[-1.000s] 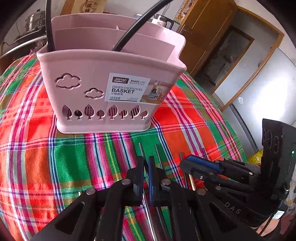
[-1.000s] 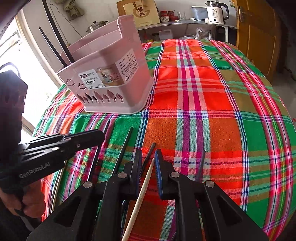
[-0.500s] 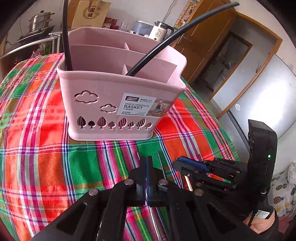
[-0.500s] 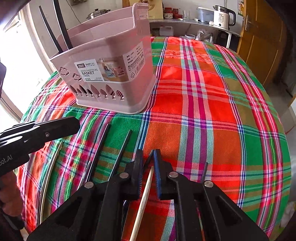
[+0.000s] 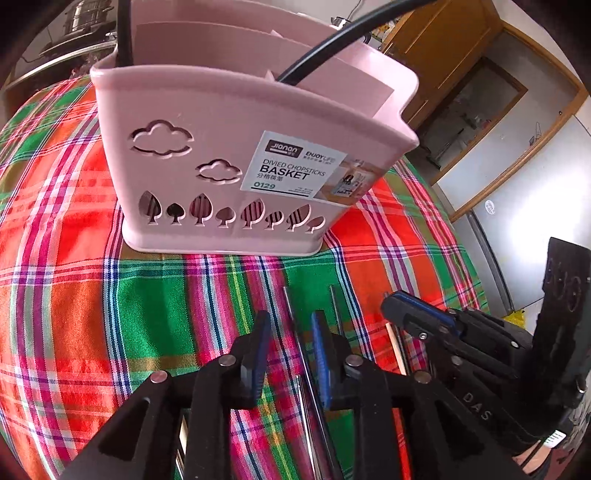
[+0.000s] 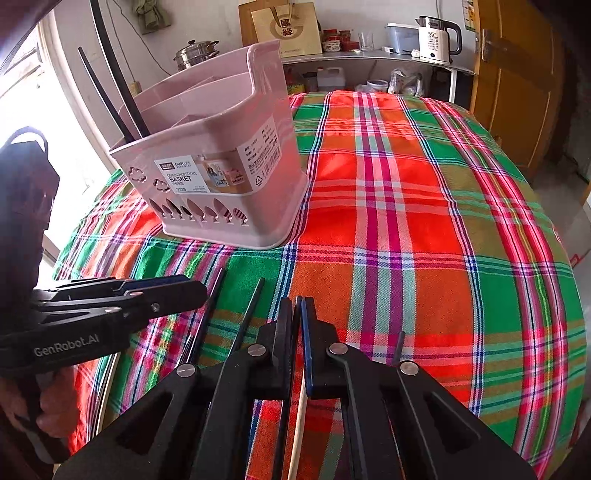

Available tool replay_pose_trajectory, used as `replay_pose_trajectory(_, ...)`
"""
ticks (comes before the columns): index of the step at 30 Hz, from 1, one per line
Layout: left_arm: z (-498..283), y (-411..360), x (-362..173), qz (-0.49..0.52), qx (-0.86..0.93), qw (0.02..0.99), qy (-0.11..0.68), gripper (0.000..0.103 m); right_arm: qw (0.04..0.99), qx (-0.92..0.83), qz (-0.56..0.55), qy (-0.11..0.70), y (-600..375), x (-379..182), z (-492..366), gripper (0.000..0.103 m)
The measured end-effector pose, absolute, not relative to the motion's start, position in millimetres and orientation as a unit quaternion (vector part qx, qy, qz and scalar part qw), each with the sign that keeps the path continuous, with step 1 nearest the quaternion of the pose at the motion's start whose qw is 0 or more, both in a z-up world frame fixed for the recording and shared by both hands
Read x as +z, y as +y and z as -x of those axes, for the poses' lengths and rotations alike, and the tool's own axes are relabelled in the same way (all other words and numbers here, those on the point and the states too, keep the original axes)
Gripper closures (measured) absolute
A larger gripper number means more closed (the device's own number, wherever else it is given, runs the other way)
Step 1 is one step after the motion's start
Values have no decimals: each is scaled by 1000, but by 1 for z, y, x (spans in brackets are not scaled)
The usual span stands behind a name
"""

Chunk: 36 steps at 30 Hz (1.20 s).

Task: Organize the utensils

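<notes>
A pink divided chopsticks basket [image 5: 207, 170] stands on the plaid tablecloth, with two black chopsticks [image 5: 123, 33] leaning in it; it also shows in the right wrist view [image 6: 229, 192]. My left gripper [image 5: 288, 332] is open low over the cloth, with a thin metal chopstick [image 5: 295, 332] lying between its fingers. My right gripper [image 6: 297, 314] is shut on a pale wooden chopstick [image 6: 298, 424] and a dark one beside it. More black chopsticks [image 6: 251, 314] lie on the cloth left of it.
The plaid tablecloth [image 6: 406, 221] covers a round table. A shelf behind holds a white kettle [image 6: 437, 38], a steel pot [image 6: 194, 53] and a paper bag [image 6: 286, 26]. A wooden door [image 6: 517, 74] stands at the right. The right gripper's body [image 5: 480, 350] shows in the left wrist view.
My left gripper has opened from shut and dropped closer to the cloth around the metal chopstick. My right gripper has closed tighter on the wooden chopstick.
</notes>
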<state>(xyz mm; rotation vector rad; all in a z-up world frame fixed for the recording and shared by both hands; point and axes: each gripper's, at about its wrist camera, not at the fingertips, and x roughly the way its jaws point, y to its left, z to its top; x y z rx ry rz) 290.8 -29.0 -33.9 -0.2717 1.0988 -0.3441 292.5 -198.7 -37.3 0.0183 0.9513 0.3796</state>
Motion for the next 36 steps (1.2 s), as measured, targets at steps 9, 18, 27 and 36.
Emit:
replay_pose_trajectory(9,-289,-62,-35,46,-117,852,508,82,878,186,-23,440,-209,-27,-287,98)
replay_pose_trajectory(18,-279,-73,-34,51,-134,850,507,98,883,187,-30,430,-216,-18,-280,98)
replay_pose_trajectory(27,-257,-49,42,75,-166,882,434,99,900,203,-34,384,-219,23,-262,98)
replay_pose_trajectory(36,-222,-16,139,72,-184,921,336,100,930,223,-35,291,-216,101,-236,99)
